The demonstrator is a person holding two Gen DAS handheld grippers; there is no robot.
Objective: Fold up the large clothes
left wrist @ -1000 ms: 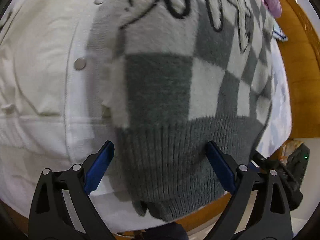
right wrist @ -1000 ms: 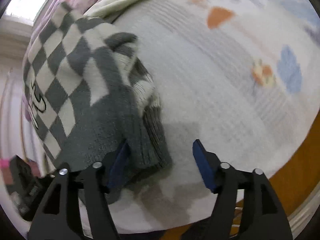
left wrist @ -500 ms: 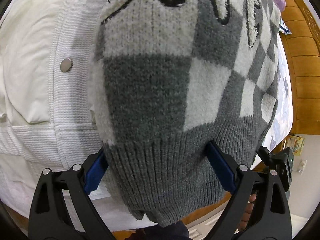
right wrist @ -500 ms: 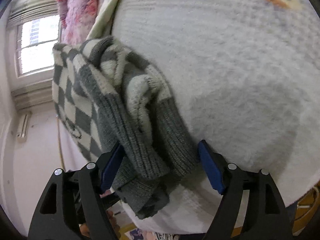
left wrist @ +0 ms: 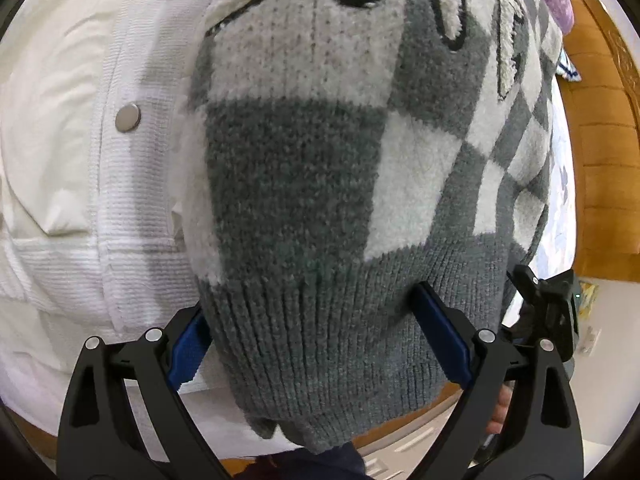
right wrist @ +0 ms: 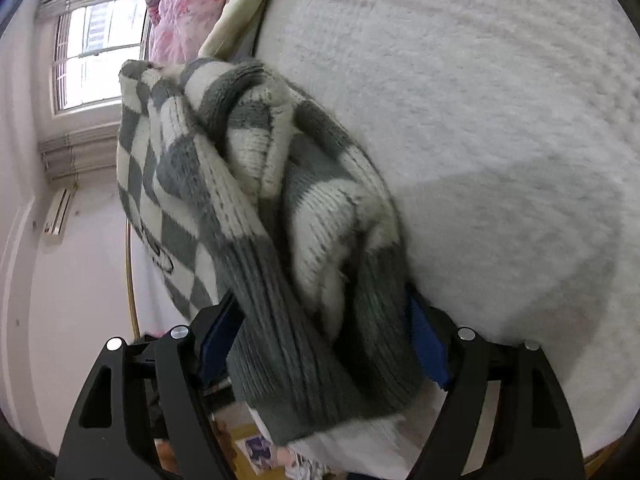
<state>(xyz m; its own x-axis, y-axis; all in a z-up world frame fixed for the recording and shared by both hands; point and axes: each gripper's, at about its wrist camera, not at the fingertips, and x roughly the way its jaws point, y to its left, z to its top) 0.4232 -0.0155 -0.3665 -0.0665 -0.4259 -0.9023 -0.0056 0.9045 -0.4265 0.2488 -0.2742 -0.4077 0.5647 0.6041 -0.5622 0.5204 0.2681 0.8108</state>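
Note:
A grey and white checkered knit sweater (left wrist: pixel 328 184) with black-outlined lettering fills the left wrist view. Its ribbed grey hem lies between the blue pads of my left gripper (left wrist: pixel 312 344), whose jaws stand wide apart around it. In the right wrist view the same sweater (right wrist: pixel 248 184) is bunched in thick folds, and its ribbed hem sits between the pads of my right gripper (right wrist: pixel 320 344), also spread wide around the cloth. The right gripper's body (left wrist: pixel 548 312) shows at the sweater's right edge in the left wrist view.
A white snap-button jacket (left wrist: pixel 80 168) lies under the sweater on the left. A fluffy white blanket (right wrist: pixel 500 140) covers the bed on the right. A pink floral quilt (right wrist: pixel 180 8), a window (right wrist: pixel 96 52) and a wooden headboard (left wrist: pixel 604 160) are behind.
Both grippers have slid further onto the sweater's hem, which now lies deeper between the pads. The right side of the sweater has lifted and bunched up off the blanket.

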